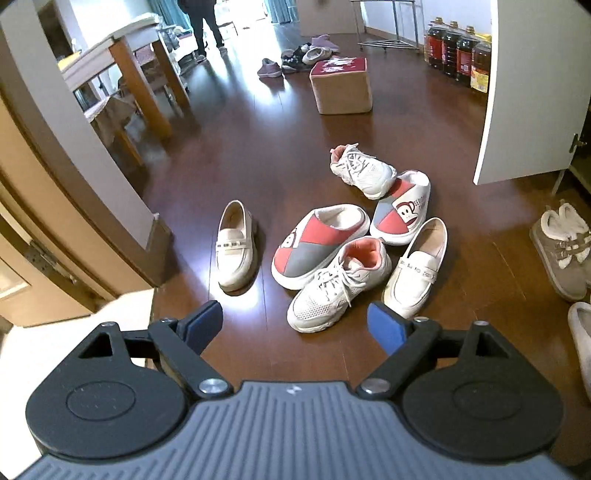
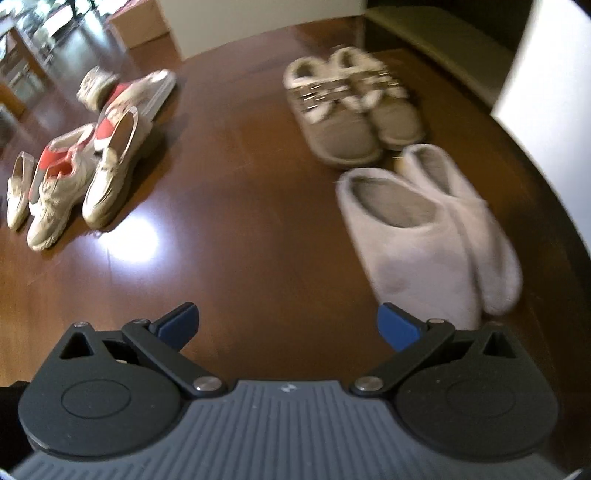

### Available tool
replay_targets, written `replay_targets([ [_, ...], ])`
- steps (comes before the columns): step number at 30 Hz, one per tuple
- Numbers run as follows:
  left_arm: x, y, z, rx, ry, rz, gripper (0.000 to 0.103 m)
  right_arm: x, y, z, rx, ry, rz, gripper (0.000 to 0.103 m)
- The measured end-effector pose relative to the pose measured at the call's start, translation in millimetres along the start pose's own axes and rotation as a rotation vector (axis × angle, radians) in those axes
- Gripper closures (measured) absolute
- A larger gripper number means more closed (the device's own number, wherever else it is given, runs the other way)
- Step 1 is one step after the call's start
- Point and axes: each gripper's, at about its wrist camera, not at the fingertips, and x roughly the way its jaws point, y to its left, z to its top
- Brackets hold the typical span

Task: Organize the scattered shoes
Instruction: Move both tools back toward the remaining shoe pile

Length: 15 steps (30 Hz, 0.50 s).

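Observation:
My left gripper (image 1: 295,325) is open and empty above the dark wood floor. Just beyond its fingertips lies a heap of shoes: a white sneaker with pink lining (image 1: 338,286), a cream loafer (image 1: 417,269), two red-and-grey slippers (image 1: 314,245) (image 1: 400,208) and a second white sneaker (image 1: 364,170). Another cream loafer (image 1: 234,245) lies apart on the left. My right gripper (image 2: 288,321) is open and empty too. Beyond and to its right two pale fluffy slippers (image 2: 417,236) sit side by side, with a pair of brown fur-lined shoes (image 2: 351,118) behind them. The same heap (image 2: 74,166) appears blurred at far left.
A square padded stool (image 1: 341,86) stands farther back, with more shoes (image 1: 299,57) behind it. Oil bottles (image 1: 458,51) line the right wall beside a white open door (image 1: 524,92). A wooden table (image 1: 122,74) is at the left, a person's legs (image 1: 207,26) beyond it.

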Motion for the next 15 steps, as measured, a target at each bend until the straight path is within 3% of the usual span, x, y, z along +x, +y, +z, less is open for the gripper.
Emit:
replay_targets([
  [11, 41, 46, -7, -0.060, 0.105, 0.085, 0.010, 62, 91, 29, -0.179, 0.090, 0.084, 0.001],
  [15, 57, 87, -23, -0.167, 0.137, 0.100, 0.008, 76, 132, 56, -0.280, 0.100, 0.116, 0.001],
])
